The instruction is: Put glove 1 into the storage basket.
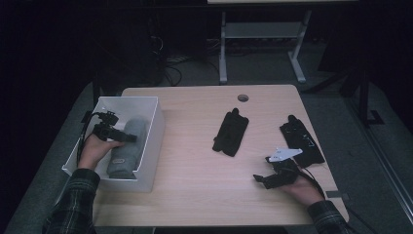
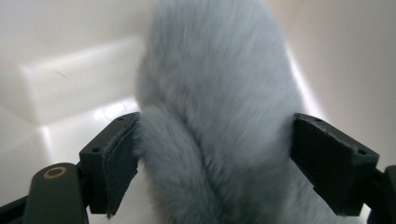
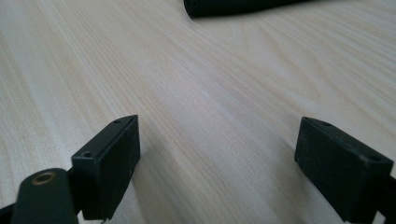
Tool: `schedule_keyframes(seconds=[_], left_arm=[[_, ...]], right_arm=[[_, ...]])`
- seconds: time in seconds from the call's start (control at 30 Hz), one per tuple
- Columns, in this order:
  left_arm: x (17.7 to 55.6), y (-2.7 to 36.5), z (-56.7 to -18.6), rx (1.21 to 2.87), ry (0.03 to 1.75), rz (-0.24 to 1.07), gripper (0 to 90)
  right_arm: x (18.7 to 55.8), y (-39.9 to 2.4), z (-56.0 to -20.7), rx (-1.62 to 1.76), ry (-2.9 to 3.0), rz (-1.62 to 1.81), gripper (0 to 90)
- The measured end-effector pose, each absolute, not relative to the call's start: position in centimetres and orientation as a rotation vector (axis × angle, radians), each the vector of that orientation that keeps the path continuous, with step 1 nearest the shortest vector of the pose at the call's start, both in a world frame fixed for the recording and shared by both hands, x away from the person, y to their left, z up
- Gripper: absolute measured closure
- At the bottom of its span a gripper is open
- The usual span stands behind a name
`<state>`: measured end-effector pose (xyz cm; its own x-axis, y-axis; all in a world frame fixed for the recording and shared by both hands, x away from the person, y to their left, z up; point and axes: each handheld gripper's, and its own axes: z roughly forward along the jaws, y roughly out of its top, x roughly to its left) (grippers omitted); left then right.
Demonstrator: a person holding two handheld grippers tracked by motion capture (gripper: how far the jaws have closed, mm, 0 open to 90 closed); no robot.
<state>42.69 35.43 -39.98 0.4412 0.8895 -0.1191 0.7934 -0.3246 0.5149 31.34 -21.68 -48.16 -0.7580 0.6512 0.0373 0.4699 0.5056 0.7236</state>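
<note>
A grey fleecy rolled garment [image 1: 127, 146] lies lengthwise in the white bin [image 1: 152, 141] at the table's left. My left gripper [image 1: 130, 138] reaches into the bin across the roll. In the left gripper view its jaws stand wide apart, and the grey fleece [image 2: 219, 93] fills the gap of the left gripper [image 2: 215, 154], only brushing the pads [image 2: 119, 158]. My right gripper [image 1: 258, 179] rests low over the bare wood at the front right. It is open, and the right gripper [image 3: 217, 158] has nothing between its jaws. A black glove-like piece [image 1: 230, 132] lies mid-table, its edge [image 3: 243, 7] ahead of the right jaws.
A second black piece [image 1: 301, 141] lies near the table's right edge, just behind my right hand. A round cable hole [image 1: 243, 97] sits at the back of the table. Beyond the table stands a white desk frame [image 1: 263, 34] on the dark floor.
</note>
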Motion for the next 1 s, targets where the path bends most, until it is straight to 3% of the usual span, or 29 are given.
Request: schedule_keyframes(seconds=[0.47,1.0], left_arm=[[42.3,33.7,-33.9,2.15,1.294,0.346,14.0],[40.6,24.9,-30.8,2.133,1.069,0.264,13.7]], right_arm=[[31.3,-21.7,-48.2,0.951,2.51,1.099,14.2],[31.3,-21.6,-48.2,0.956,2.51,1.099,14.0]])
